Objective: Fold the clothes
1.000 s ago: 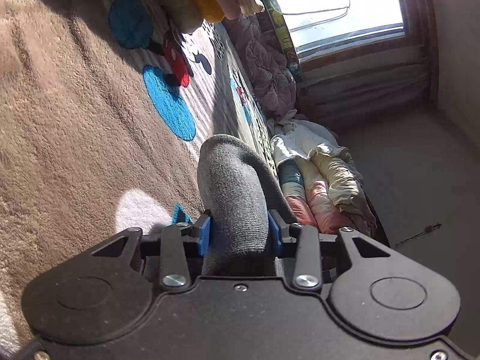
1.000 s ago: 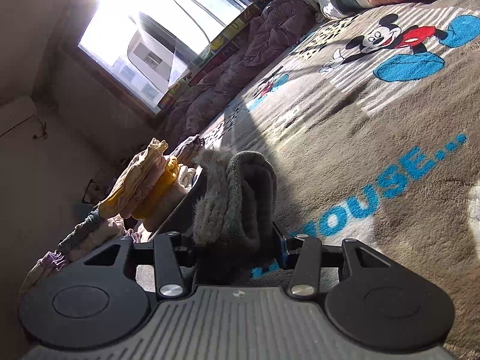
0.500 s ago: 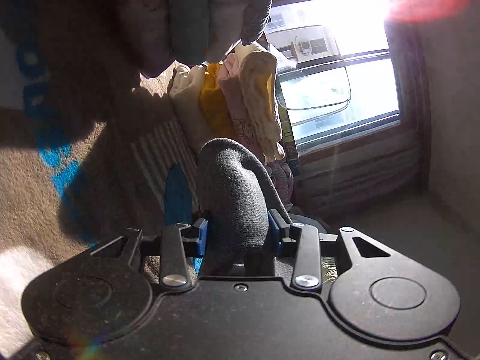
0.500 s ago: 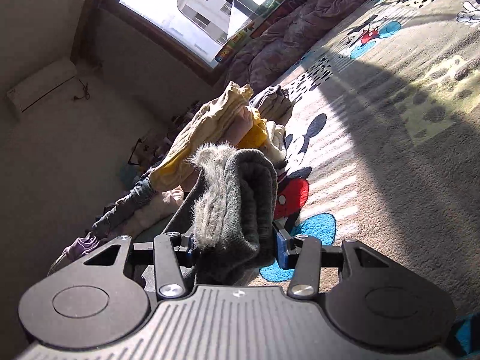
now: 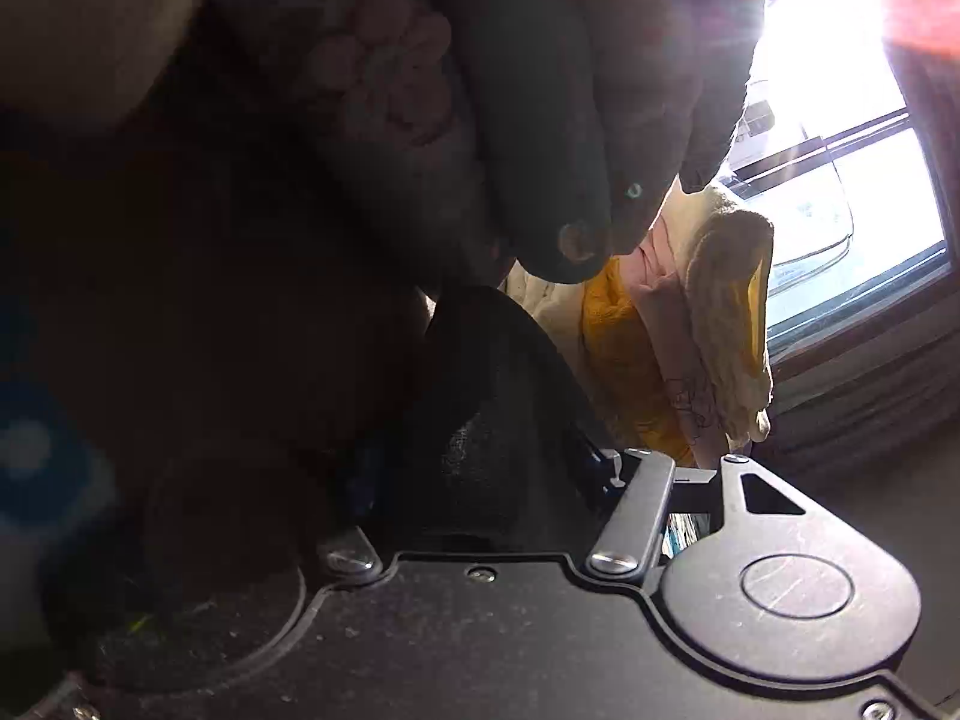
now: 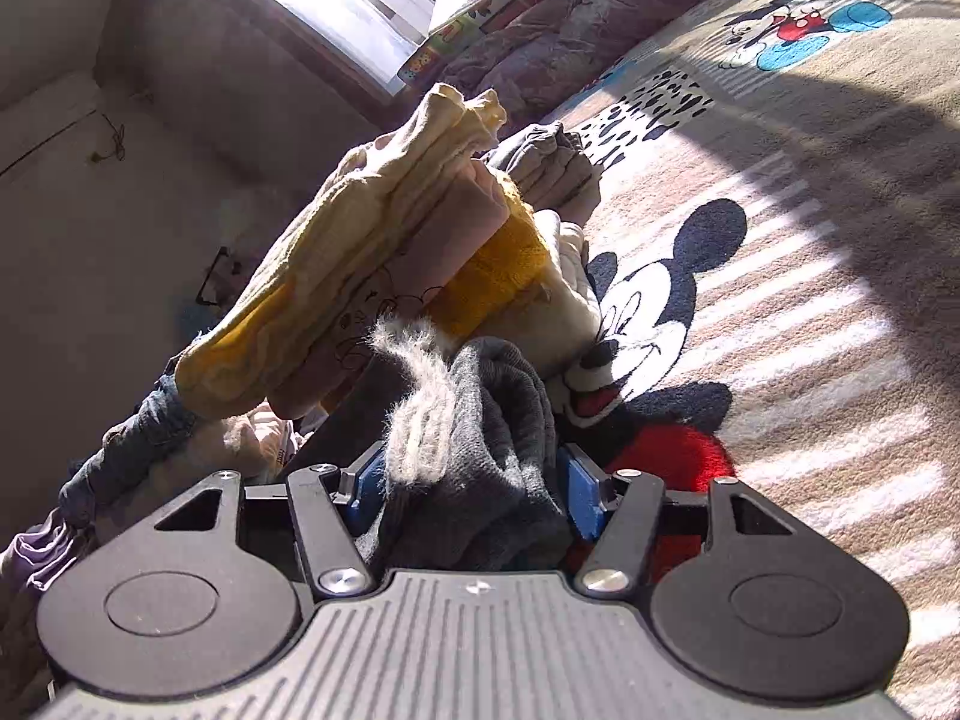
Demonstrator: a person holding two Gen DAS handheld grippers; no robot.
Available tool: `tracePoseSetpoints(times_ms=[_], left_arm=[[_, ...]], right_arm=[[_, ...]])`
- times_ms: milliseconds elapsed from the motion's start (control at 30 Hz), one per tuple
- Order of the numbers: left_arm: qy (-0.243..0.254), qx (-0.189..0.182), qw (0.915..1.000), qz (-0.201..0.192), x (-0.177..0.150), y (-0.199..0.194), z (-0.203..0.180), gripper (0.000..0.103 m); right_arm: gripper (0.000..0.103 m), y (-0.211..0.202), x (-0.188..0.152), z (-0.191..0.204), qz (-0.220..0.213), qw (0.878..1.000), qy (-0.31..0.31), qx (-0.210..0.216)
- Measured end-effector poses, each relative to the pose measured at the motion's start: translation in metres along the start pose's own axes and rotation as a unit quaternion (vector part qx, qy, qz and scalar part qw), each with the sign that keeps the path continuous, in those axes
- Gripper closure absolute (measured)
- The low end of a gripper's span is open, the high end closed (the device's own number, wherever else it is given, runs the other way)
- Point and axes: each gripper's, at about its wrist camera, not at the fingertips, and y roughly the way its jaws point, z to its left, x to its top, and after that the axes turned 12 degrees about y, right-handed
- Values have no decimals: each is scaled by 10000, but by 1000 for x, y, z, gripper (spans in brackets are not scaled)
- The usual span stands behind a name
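A folded grey garment (image 6: 498,396) with a pale fleecy lining lies between the blue pads of my right gripper (image 6: 474,480). Its jaws are opening, and the cloth still fills the gap and touches both pads. The same grey garment (image 5: 498,390) bulges up, dark in shadow, between the pads of my left gripper (image 5: 480,468), whose jaws are opening too. Just ahead of both grippers stands a stack of folded clothes (image 6: 384,252), yellow, pink and cream, also seen as the stack (image 5: 630,348) in the left wrist view.
A brown Mickey Mouse blanket (image 6: 780,300) covers the bed. A person's bare foot (image 5: 384,60) and a dark shape hang over the left gripper. A purple quilt (image 6: 570,30) lies under the bright window (image 5: 840,192). Jeans and loose clothes (image 6: 132,438) lie left of the stack.
Both grippers have swung across the blanket with the grey garment, up to the stack of folded clothes. Their pads now stand wider apart. The left view has gone into shadow.
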Motion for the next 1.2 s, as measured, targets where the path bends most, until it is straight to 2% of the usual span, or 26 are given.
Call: tracePoseSetpoints(times_ms=[33, 100, 200, 333, 433, 600, 667, 733, 767, 800, 867, 967, 1000, 1033, 1100, 1133, 1200], left_arm=[[130, 86, 9999, 11, -1, 4, -5, 42], [355, 183, 9992, 32, -2, 13, -12, 36], [454, 250, 9987, 1, -4, 18, -13, 35], [227, 185, 9996, -52, -4, 8, -6, 34], [243, 226, 9994, -100, -10, -8, -10, 27], [848, 487, 9952, -4, -30, -25, -31, 14], [1212, 676, 9903, 58, -42, -30, -41, 11], [1765, 887, 9801, 200, -57, -35, -55, 5], [2110, 1004, 9718, 312, -65, -37, -63, 1], [2485, 1143, 9608, 441, -75, -39, -70, 0], [3083, 1427, 9382, 662, -93, -43, -81, 0], [3901, 1821, 8972, 990, -126, -55, -90, 0], [4078, 1880, 8871, 1069, -135, -60, -91, 0], [4127, 1884, 8841, 1115, -142, -65, -91, 0], [4009, 1833, 8889, 1250, -150, -77, -90, 0], [4031, 1785, 8873, 1358, -154, -82, -90, 0], [4180, 1648, 8787, 1614, -163, -91, -92, 0]], right_arm=[[45, 9, 0, -7, 28, 9996, 8, -293], [45, 9, -1, -20, 20, 9998, 130, -137], [44, -2, -3, -23, 18, 9999, -37, -104], [39, -22, -10, -22, 78, 9992, -291, -263], [34, -34, -15, -21, 181, 9970, -484, -580], [25, -65, -39, -21, 469, 9896, -962, -963], [20, -79, -53, -19, 565, 9843, -1243, -1117], [9, -90, -66, -15, 728, 9776, -1500, -1285], [6, -93, -72, -13, 797, 9741, -1614, -1372], [2, -97, -80, -11, 866, 9691, -1752, -1503], [1, -106, -94, -7, 964, 9604, -1968, -1718], [1, -119, -110, -8, 1021, 9543, -2089, -1876], [1, -124, -116, -9, 1026, 9527, -2122, -1919], [1, -128, -120, -9, 1045, 9505, -2166, -1969], [0, -137, -130, -9, 1107, 9452, -2242, -2100], [0, -140, -134, -9, 1145, 9427, -2278, -2152], [0, -150, -144, -9, 1250, 9367, -2396, -2228]])
